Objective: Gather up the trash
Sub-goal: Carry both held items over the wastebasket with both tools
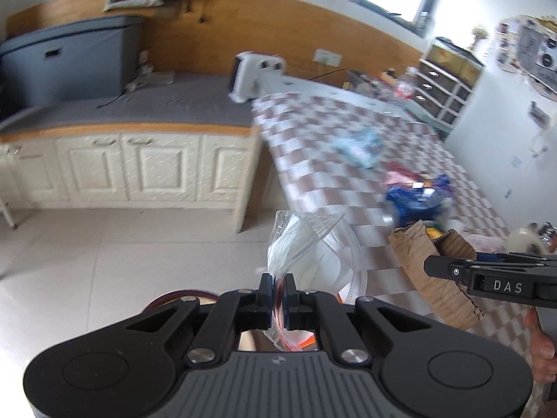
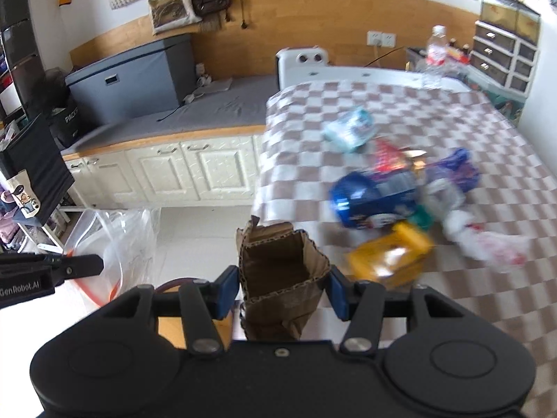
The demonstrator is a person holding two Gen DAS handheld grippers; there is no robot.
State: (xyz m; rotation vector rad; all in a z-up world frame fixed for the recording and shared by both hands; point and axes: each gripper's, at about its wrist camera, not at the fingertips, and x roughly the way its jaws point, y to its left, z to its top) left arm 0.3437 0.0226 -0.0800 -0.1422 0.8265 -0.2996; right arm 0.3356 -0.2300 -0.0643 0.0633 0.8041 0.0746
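Note:
My left gripper [image 1: 277, 287] is shut on the rim of a clear plastic bag [image 1: 313, 254], which hangs open over the floor beside the table; the bag [image 2: 115, 244] also shows at the left of the right wrist view. My right gripper [image 2: 283, 291] is shut on a crumpled brown cardboard box [image 2: 280, 275], held upright between its blue pads. In the left wrist view that box [image 1: 428, 271] sits at the right with the right gripper's black finger across it. A heap of trash lies on the checked tablecloth [image 2: 470, 115]: a blue can [image 2: 369, 198], a yellow carton [image 2: 390, 257], a light blue packet [image 2: 350, 127] and a white wrapper [image 2: 484, 240].
White cabinets [image 2: 181, 170] with a grey-topped bench line the far wall. A grey storage box [image 2: 128, 80] stands on the bench, and a white appliance [image 2: 303, 61] is at the table's far end. A drawer unit [image 2: 504, 55] and a water bottle [image 2: 437, 48] stand back right. A white tiled floor [image 1: 104, 261] lies below.

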